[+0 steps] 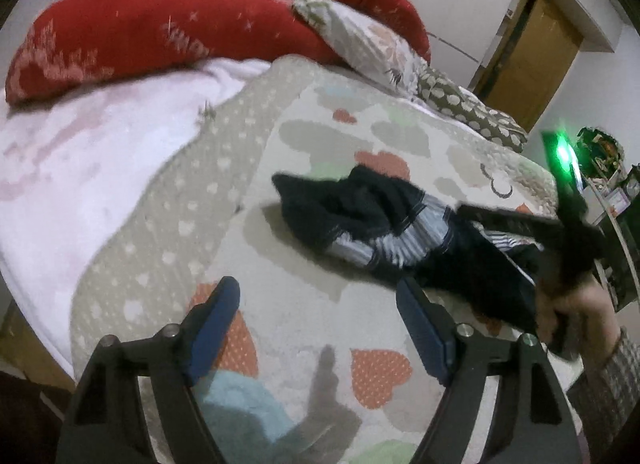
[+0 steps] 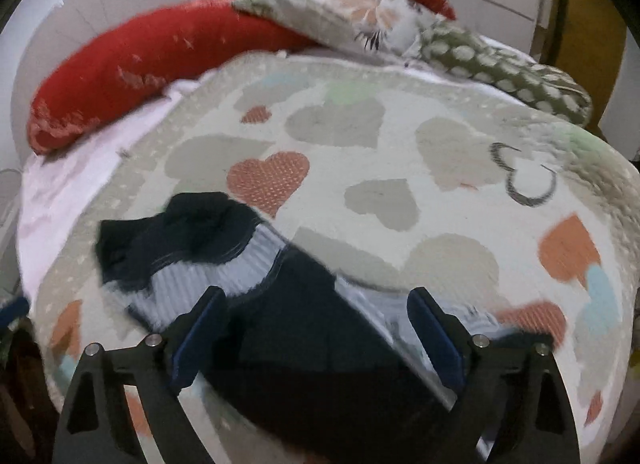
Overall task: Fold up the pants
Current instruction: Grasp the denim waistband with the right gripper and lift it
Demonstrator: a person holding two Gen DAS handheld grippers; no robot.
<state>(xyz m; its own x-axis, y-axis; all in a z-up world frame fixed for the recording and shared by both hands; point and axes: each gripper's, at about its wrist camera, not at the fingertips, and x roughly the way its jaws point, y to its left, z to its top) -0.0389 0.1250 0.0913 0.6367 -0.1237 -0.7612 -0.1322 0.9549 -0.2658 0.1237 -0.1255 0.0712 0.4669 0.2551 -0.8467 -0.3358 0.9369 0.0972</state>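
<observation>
Pants (image 2: 208,248) crumpled, blurred; near part hidden under right gripper (image 2: 316,328).

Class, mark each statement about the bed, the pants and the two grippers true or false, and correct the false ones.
1. The pants lie crumpled on the heart-patterned bedspread. True.
2. The left gripper is clamped on the pants. False: its jaws stand open over bare bedspread, holding nothing.
3. A red pillow lies at the head of the bed. True.
4. The right gripper is shut. False: its jaws stand apart, with dark pants fabric between and below them.
5. The pants are neatly folded. False: they are bunched, with striped lining showing.
</observation>
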